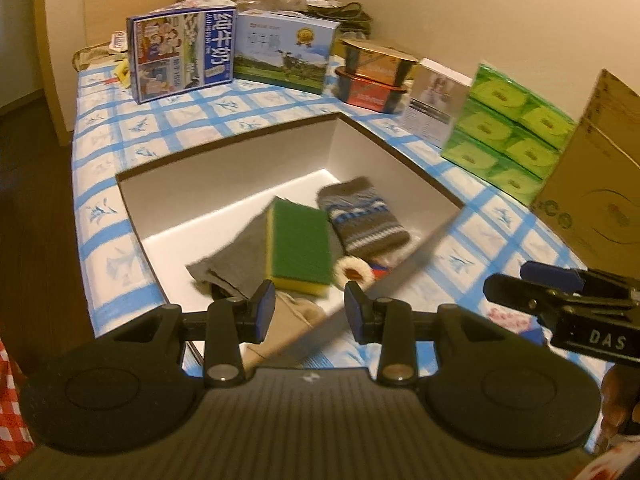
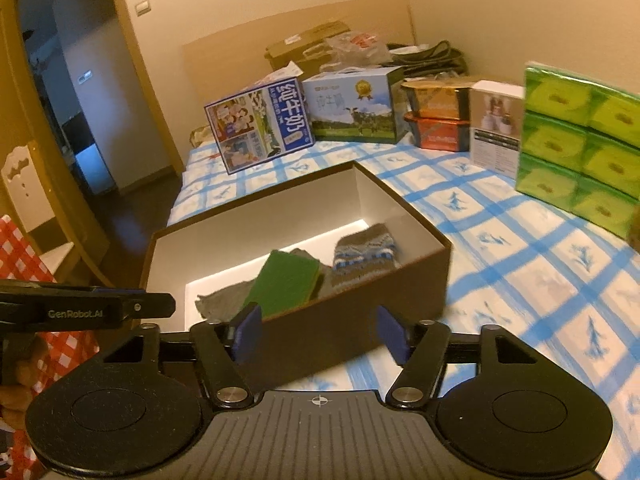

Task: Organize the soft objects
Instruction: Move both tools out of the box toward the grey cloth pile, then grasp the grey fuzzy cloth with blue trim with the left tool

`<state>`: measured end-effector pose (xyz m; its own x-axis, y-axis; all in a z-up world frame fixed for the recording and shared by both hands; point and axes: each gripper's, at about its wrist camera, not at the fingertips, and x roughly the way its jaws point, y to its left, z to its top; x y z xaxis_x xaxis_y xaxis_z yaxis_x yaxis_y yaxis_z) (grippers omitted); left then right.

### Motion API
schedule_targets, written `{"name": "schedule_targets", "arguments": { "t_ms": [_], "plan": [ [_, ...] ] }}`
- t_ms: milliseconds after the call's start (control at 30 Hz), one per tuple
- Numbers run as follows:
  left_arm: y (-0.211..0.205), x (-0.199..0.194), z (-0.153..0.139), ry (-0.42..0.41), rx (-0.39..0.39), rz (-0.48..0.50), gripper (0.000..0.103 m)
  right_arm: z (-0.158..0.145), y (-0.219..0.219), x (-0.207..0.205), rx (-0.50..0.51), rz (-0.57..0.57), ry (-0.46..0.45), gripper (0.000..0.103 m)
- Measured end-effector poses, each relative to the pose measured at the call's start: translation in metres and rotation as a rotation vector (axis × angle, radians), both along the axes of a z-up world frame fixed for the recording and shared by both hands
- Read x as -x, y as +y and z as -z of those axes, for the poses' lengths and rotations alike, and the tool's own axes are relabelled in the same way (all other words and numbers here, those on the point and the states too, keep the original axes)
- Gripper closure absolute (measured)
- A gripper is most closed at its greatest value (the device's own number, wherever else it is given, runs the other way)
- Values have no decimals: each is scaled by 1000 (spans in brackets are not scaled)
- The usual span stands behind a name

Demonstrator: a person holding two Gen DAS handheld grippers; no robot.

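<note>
An open brown box with a white inside (image 1: 360,144) (image 2: 352,304) stands on the blue-checked tablecloth. In it lie a green and yellow sponge (image 1: 300,236) (image 2: 284,280), a knitted patterned sock (image 1: 360,216) (image 2: 364,256), a grey cloth (image 1: 224,260) (image 2: 220,300), a small fluffy ring (image 1: 354,274) and a beige cloth (image 1: 288,320). My left gripper (image 1: 310,310) hovers over the box's near edge, open, with nothing between its blue pads. My right gripper (image 2: 320,334) stands open outside the box's near wall, also with nothing between its pads, and shows at the right edge of the left wrist view (image 1: 532,282).
Along the back stand two milk cartons (image 1: 184,56) (image 1: 284,54), two stacked food tubs (image 1: 374,76), a white carton (image 1: 436,100) and green tissue packs (image 1: 508,132). A cardboard box (image 1: 596,184) stands at the right. Red checked fabric (image 2: 24,256) hangs at the left.
</note>
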<state>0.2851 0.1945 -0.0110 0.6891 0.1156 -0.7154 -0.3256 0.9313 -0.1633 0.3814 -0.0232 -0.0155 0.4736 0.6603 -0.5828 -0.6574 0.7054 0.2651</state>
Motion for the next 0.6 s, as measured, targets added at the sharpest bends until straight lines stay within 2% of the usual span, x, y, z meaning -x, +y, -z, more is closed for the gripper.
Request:
{"name": "schedule_targets", "arguments": {
  "t_ms": [267, 467, 600],
  "plan": [
    [-50, 25, 6, 5, 23, 100, 65, 6, -61, 51, 7, 70, 37, 31],
    [-89, 35, 21, 35, 49, 174, 64, 23, -111, 84, 78, 154, 66, 29],
    [-111, 33, 35, 64, 61, 212, 64, 35, -139, 92, 106, 210, 93, 28]
  ]
}}
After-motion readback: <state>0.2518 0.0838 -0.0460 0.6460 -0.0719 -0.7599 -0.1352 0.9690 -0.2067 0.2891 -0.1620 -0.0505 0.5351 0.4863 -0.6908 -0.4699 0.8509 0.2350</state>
